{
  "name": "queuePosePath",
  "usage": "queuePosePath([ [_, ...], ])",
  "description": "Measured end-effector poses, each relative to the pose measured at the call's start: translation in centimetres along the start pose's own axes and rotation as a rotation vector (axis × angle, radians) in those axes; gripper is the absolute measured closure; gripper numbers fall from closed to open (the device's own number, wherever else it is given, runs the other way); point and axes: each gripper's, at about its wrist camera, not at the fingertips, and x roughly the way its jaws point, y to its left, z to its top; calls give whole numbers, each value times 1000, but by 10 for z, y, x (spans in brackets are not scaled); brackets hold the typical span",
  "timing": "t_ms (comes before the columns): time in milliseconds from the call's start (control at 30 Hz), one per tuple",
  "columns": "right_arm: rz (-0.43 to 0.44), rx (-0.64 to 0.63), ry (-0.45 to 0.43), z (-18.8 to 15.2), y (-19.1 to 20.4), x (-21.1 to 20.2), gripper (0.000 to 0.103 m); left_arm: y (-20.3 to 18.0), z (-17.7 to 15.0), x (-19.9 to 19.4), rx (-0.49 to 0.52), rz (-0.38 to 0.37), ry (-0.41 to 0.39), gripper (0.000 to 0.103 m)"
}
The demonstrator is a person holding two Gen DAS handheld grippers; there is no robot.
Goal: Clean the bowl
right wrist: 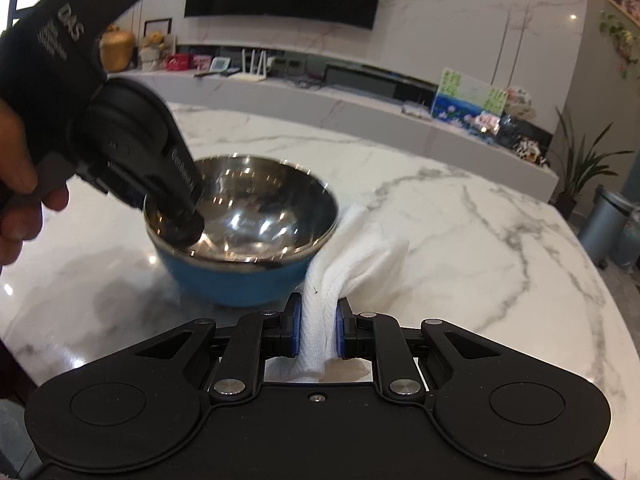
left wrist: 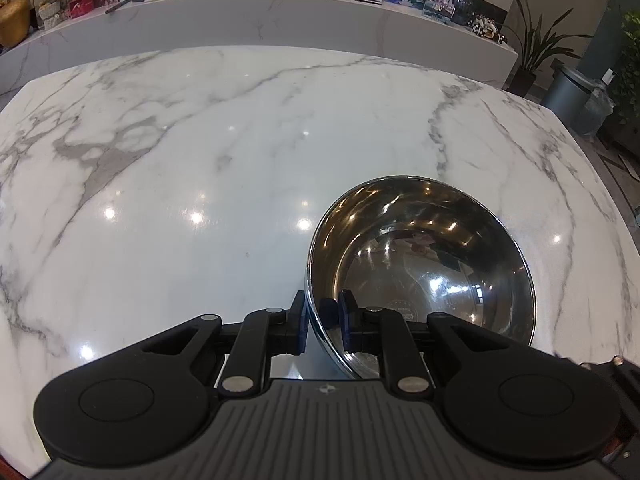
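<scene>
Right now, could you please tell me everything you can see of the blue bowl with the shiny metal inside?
The blue bowl with the shiny metal inside is round and deep, with a mirror-like steel lining, a thin bright rim and a matte blue outer shell. It stands upright on the white marble table and looks empty, with faint stamped lettering at its bottom. The left gripper is shut on its near rim, one finger inside and one outside. A white paper towel, held by the right gripper, lies against its right side.

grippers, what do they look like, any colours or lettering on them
Both the left gripper and the right gripper are matte black, with round discs, silver rivets on the jointed links, and blue pads on the fingers. Seen from the right wrist, the left one's handle carries white "DAS" lettering.
</scene>
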Motion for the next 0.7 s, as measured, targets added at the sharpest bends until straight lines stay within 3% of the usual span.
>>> queuePosePath([
  [233,37,-20,64,-5,5,9,88,-1,-7,2,-26,-28,25,73],
  [333,41,-25,70,-6,5,10,88,-4,-9,2,-24,-30,26,72],
  [467,40,-27,71,-7,5,9,88,-3,-8,2,-18,-29,26,72],
  [700,-43,20,-25,-1,-7,-4,88,5,0,0,-4,-9,8,88],
])
